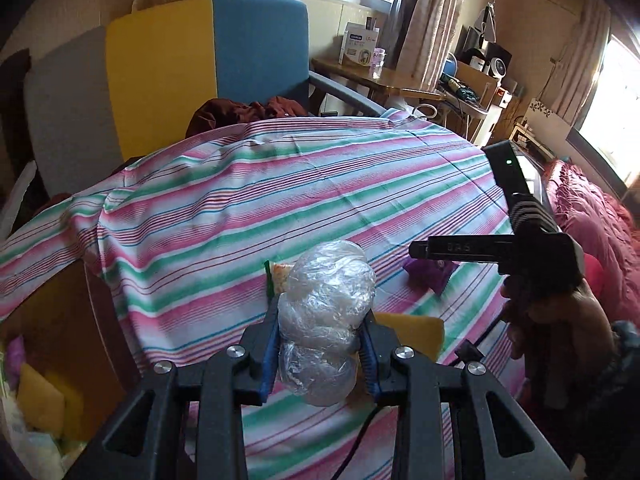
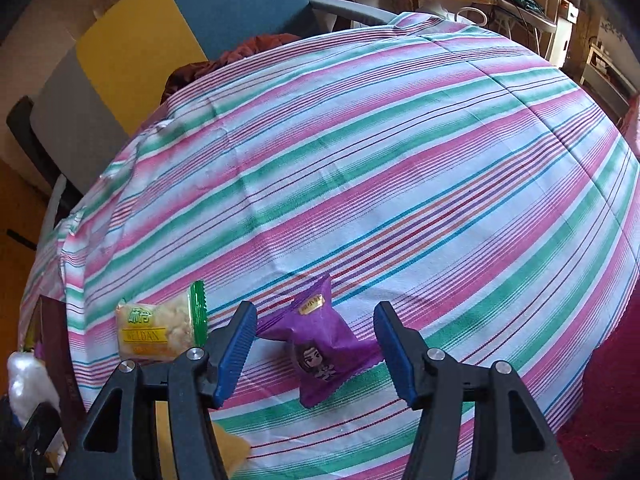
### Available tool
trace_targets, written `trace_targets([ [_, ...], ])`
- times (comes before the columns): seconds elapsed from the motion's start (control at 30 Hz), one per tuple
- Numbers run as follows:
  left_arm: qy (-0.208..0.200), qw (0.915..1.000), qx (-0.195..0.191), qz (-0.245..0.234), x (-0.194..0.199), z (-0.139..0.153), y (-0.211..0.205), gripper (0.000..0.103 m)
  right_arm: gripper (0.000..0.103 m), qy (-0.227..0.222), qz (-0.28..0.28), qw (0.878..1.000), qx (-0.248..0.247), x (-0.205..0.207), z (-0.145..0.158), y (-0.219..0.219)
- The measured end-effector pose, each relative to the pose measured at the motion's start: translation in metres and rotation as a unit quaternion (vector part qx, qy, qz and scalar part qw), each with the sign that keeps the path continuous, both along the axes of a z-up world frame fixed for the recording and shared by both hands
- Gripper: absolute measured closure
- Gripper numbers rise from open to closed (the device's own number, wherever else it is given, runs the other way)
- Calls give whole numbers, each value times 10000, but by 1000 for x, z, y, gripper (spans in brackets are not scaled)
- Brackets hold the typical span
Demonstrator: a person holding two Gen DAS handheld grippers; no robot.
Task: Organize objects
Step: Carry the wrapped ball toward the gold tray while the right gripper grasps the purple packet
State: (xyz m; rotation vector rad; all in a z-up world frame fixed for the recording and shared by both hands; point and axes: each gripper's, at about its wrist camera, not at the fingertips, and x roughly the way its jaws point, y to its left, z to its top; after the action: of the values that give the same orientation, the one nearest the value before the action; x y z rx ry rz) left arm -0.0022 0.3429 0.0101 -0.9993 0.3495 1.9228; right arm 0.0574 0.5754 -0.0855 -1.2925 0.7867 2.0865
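My left gripper [image 1: 320, 344] is shut on a crumpled clear plastic bag [image 1: 326, 312] and holds it above the striped cloth [image 1: 280, 184]. My right gripper [image 2: 316, 344] is open, its blue pads on either side of a purple snack packet [image 2: 320, 344] that lies on the cloth. The purple packet also shows in the left wrist view [image 1: 430, 274], under the right gripper [image 1: 416, 250]. A yellow and green snack packet [image 2: 160, 330] lies to the left of the right gripper; it shows partly behind the bag in the left wrist view [image 1: 276, 276]. A yellow sponge [image 1: 416, 332] lies near the front edge.
A cardboard box [image 1: 52, 360] with assorted items stands at the left below the table. A grey, yellow and blue chair [image 1: 180, 68] stands behind the table with dark red cloth [image 1: 244, 112] on it. A red bedspread [image 1: 592, 232] lies to the right.
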Motion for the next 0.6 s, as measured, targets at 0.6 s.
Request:
trace_targets([
  [0.6, 288, 9933, 264, 1087, 11, 7, -113, 68, 67, -758, 407, 9946, 577, -16, -18, -11],
])
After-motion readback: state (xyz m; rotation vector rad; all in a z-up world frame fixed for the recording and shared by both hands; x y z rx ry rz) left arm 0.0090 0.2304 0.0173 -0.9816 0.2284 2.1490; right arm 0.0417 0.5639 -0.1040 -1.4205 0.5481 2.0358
